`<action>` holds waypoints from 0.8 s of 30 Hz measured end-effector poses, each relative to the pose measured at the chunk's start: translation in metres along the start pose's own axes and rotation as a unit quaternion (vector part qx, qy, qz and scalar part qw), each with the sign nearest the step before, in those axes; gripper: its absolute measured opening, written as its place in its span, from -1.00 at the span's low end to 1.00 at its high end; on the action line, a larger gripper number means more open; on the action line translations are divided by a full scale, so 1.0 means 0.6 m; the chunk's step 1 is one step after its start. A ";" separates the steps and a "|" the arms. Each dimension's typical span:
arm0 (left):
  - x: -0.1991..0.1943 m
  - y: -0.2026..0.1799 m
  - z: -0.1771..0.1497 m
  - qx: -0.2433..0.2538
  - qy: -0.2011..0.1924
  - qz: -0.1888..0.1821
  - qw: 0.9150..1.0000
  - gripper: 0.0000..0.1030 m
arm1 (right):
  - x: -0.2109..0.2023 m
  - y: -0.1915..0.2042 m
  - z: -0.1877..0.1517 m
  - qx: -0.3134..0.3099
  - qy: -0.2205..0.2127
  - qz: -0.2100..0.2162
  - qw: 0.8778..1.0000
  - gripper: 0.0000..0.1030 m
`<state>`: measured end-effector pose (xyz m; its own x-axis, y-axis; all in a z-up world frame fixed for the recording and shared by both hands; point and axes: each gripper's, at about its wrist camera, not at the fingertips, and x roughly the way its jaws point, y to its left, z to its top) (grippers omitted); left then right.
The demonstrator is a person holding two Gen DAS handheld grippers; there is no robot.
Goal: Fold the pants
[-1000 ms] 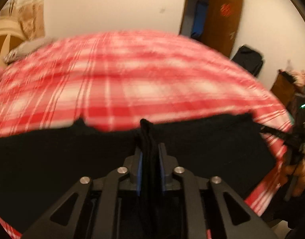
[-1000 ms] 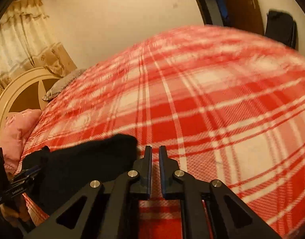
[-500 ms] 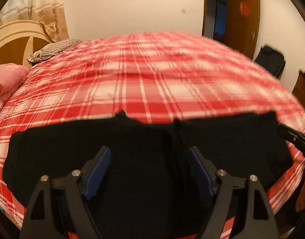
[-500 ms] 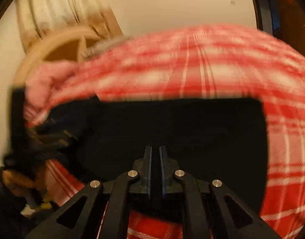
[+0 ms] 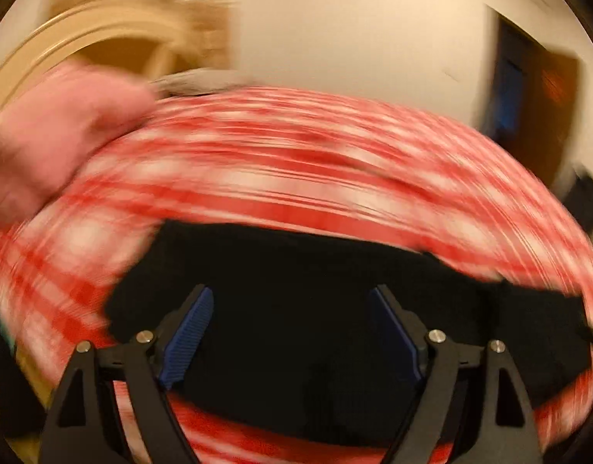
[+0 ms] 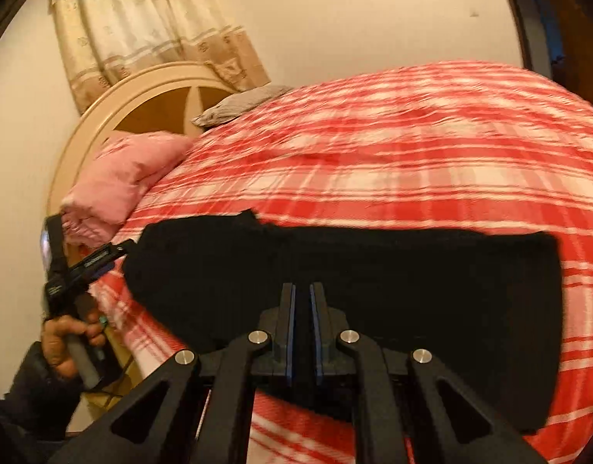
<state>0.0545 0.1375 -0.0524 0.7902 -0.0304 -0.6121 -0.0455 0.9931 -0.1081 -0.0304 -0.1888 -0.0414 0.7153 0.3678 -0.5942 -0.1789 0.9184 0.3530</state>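
The left gripper (image 5: 290,332) is standing wide open, its blue-padded fingers (image 5: 188,342) spread far apart over the black pants (image 5: 335,301) and grasping nothing; whether the tips are touching the cloth cannot be told through the motion blur. The right gripper (image 6: 302,328) is showing its jaws drawn almost together, a narrow slit remaining between the pads; whether any fabric is pinched in that slit cannot be told. In the right wrist view the left gripper (image 6: 85,261) is appearing at 9 o'clock, held in the person's left hand (image 6: 70,342) just beside the left end of the pants (image 6: 373,290).

The pants are lying flat on the red plaid bedspread (image 6: 393,154) near the bed's near edge, as a dark band with its long axis running from 9 o'clock to 3 o'clock across both views. Toward 10 o'clock a pink pillow (image 6: 122,178) and a grey pillow (image 6: 242,104) are resting against the rounded headboard (image 6: 103,116), with a curtain (image 6: 141,27) hanging behind at 11 o'clock.
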 end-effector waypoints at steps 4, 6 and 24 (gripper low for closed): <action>0.012 0.111 -0.014 -0.119 -0.003 0.052 0.992 0.60 | 0.018 0.029 -0.010 -0.016 0.023 0.009 1.000 -0.85; 0.027 0.134 -0.026 -0.143 0.014 0.056 0.988 0.51 | 0.020 0.031 -0.012 -0.018 0.026 0.009 0.999 -0.85; 0.048 0.178 -0.055 -0.225 0.034 0.015 0.974 -0.22 | -0.004 0.003 -0.015 0.037 0.008 0.003 0.999 -0.85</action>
<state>0.0519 0.2390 -0.1074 0.7433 -0.0235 -0.6686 -0.3432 0.8444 -0.4113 -0.0382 -0.1870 -0.0458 0.7033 0.3756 -0.6036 -0.1316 0.9032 0.4086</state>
